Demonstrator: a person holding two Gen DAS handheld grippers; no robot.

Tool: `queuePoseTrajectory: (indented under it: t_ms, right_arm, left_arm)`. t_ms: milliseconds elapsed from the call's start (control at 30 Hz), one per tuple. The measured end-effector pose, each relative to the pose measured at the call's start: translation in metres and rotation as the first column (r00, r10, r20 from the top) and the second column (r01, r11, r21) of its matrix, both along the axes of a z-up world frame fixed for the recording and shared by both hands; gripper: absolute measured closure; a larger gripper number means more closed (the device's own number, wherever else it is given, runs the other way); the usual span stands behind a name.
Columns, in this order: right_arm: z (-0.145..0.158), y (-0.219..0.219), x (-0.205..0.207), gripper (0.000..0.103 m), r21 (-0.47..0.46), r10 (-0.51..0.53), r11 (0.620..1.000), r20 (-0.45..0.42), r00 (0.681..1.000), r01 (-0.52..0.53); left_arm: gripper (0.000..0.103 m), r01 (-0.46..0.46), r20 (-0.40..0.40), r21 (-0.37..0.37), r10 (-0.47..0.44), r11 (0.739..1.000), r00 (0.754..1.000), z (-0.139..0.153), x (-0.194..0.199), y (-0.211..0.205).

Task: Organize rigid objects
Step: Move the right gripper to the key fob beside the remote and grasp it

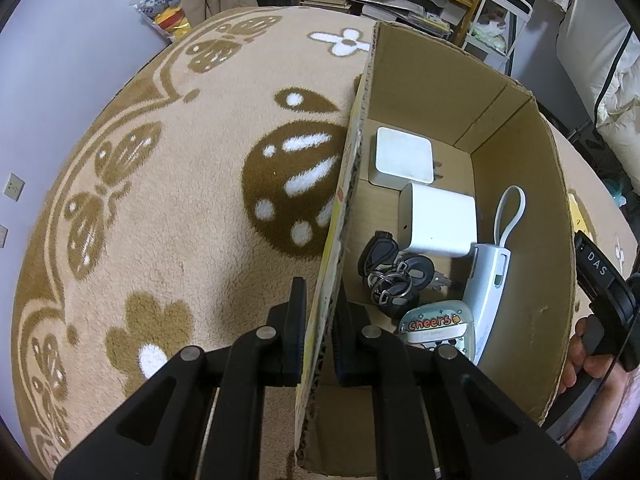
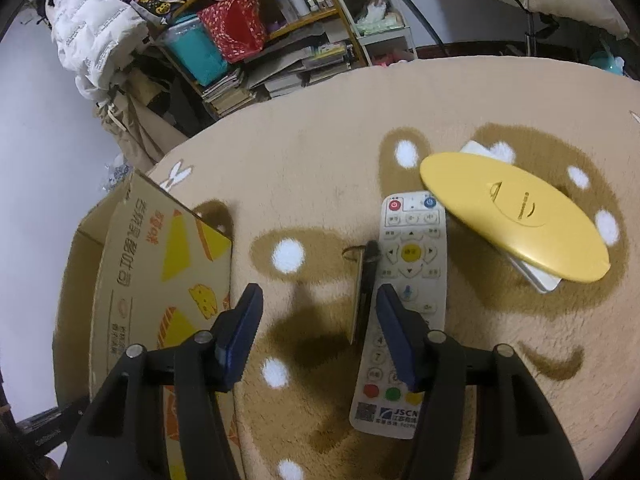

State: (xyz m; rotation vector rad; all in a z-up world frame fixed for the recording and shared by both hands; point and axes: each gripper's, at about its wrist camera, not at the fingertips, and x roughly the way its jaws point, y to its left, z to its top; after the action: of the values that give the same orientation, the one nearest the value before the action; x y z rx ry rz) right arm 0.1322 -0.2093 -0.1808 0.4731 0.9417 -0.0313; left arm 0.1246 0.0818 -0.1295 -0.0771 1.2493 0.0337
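- On the beige patterned blanket [image 2: 320,152] over the worktop, a slim dark stick-shaped item with a metal ring [image 2: 362,292] lies just left of a white remote control [image 2: 404,280], touching or nearly touching its edge.
- My right gripper [image 2: 316,332] hangs above that item with its blue-padded jaws partly apart; the item lies between them and I see no pad pressing on it.
- Beyond the remote, a yellow oval case [image 2: 512,216] rests tilted on a flat white object [image 2: 536,276].
- My left gripper [image 1: 318,328] is clamped tight on the near wall of the cardboard box [image 1: 520,200], one finger outside, one inside.
- Inside the box lie two white chargers [image 1: 436,220], a bunch of dark keys [image 1: 392,276], a pale blue handled tool [image 1: 490,280] and a small "cheers" case [image 1: 436,328].
- At the box's far side a hand [image 1: 580,356] grips a black handle.
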Motion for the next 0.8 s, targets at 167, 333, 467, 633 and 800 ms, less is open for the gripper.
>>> queuePoseTrajectory:
  t_ms: [167, 333, 467, 633, 800]
  right_arm:
    - [-0.002, 0.003, 0.004, 0.057, -0.027, 0.009, 1.000, -0.011, 1.000, -0.009]
    - [-0.005, 0.006, 0.005, 0.063, -0.038, 0.007, 0.999, -0.015, 1.000, -0.008]
    - [-0.005, 0.007, 0.009, 0.068, -0.040, 0.015, 0.999, -0.010, 1.000, -0.015]
    - [-0.006, 0.008, 0.011, 0.070, -0.022, 0.025, 0.999, -0.004, 1.000, -0.025]
    - [-0.012, 0.015, 0.017, 0.071, -0.059, 0.045, 0.997, -0.025, 0.999, -0.047]
  left_arm:
    - [0.092, -0.001, -0.001, -0.007, 0.001, 1.000, 1.000, 0.000, 0.000, 0.000]
    - [0.092, 0.000, -0.002, -0.006, 0.000, 1.000, 1.000, 0.000, 0.000, 0.000]
    - [0.092, 0.000, -0.001, -0.006, 0.000, 1.000, 1.000, 0.000, 0.000, 0.000]
    - [0.091, 0.000, -0.001, -0.006, 0.000, 1.000, 1.000, 0.000, 0.000, 0.000]
    - [0.091, 0.000, -0.004, -0.009, 0.000, 1.000, 1.000, -0.002, 0.000, 0.000]
